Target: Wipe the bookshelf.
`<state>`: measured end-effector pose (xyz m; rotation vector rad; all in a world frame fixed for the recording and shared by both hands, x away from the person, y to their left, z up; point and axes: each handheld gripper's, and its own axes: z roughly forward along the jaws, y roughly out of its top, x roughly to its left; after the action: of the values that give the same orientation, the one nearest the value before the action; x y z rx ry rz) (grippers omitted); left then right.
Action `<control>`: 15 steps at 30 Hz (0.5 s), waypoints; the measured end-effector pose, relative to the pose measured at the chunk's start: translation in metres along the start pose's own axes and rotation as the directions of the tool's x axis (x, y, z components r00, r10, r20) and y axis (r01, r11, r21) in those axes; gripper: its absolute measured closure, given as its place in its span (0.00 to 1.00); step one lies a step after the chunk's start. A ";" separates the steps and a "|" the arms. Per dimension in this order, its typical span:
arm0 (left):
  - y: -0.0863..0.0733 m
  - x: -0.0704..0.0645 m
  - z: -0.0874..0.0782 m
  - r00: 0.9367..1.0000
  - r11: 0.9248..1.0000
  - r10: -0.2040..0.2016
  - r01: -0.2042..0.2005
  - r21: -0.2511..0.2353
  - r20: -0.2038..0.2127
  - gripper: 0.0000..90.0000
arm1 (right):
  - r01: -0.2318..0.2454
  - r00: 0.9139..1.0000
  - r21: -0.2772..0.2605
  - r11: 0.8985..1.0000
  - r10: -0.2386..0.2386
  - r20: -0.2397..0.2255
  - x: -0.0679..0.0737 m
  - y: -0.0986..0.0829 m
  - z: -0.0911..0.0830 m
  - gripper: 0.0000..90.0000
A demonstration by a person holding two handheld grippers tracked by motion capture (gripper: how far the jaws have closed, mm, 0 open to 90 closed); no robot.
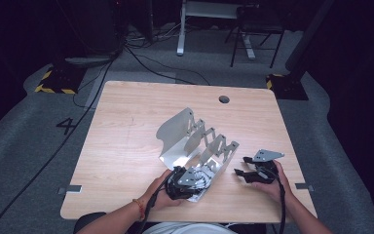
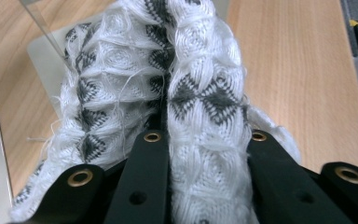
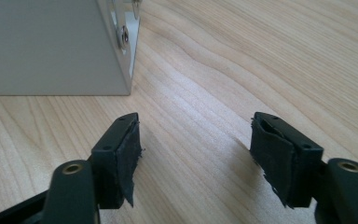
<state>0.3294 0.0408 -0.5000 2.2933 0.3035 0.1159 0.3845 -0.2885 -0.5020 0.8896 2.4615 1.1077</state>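
In the high view, I am seeing my left gripper [image 1: 187, 181] sitting low in the frame, a little left of centre, at the near end of the metal rack [image 1: 195, 141] that is stretching from the middle of the frame down toward it. A patch of white knitted cloth [image 1: 200, 179] is showing at that gripper, against the rack's lower end. My right gripper [image 1: 247, 166] is hovering in the lower right of the frame, just beside the rack and apart from it, over the bare wooden table [image 1: 126, 131].

In the left gripper view, I am looking at the knitted cloth [image 2: 168, 84], white with grey diamonds, running from the top centre down to the bottom. My left gripper [image 2: 205, 137] is clamping one fold of it, with another fold bunching up at the left of the frame. The rack's plate [image 2: 42, 51] is lying under the cloth at the upper left.

In the right gripper view, my right gripper [image 3: 196, 140] is standing with its jaws wide apart and gripping nothing, with wood grain showing between them. A grey wall of the rack [image 3: 51, 46] is occupying the upper left of the frame.
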 end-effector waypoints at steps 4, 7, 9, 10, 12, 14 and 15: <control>-0.001 0.000 -0.001 1.000 1.000 0.006 -0.006 -0.007 -0.004 0.88 | -0.007 1.000 0.003 1.000 0.007 -0.009 0.000 0.000 0.002 0.30; 0.003 0.000 0.001 1.000 1.000 0.022 -0.023 -0.011 -0.014 0.88 | -0.006 1.000 0.011 1.000 0.007 -0.006 0.000 0.001 0.004 0.25; 0.004 0.001 0.002 1.000 1.000 0.020 -0.020 -0.014 -0.019 0.88 | -0.011 1.000 0.014 1.000 0.011 -0.004 -0.001 0.002 0.005 0.23; 0.005 0.002 0.003 1.000 1.000 0.018 -0.019 -0.018 -0.023 0.88 | -0.010 1.000 0.014 1.000 0.010 -0.003 -0.001 0.002 0.005 0.22; 0.008 0.005 0.006 0.999 1.000 0.024 -0.025 -0.016 -0.042 0.88 | -0.011 1.000 0.014 1.000 0.011 -0.002 -0.001 0.002 0.006 0.22; 0.011 0.008 0.008 0.998 0.999 0.015 -0.017 -0.040 -0.054 0.88 | -0.011 1.000 0.014 1.000 0.011 -0.002 -0.001 0.002 0.006 0.22; 0.013 0.008 0.008 0.999 0.998 0.017 -0.019 -0.051 -0.052 0.88 | -0.011 1.000 0.014 1.000 0.011 -0.001 -0.001 0.002 0.006 0.22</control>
<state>0.3408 0.0286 -0.4955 2.2447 0.3029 0.1900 0.3886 -0.2849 -0.5042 0.9076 2.4715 1.0956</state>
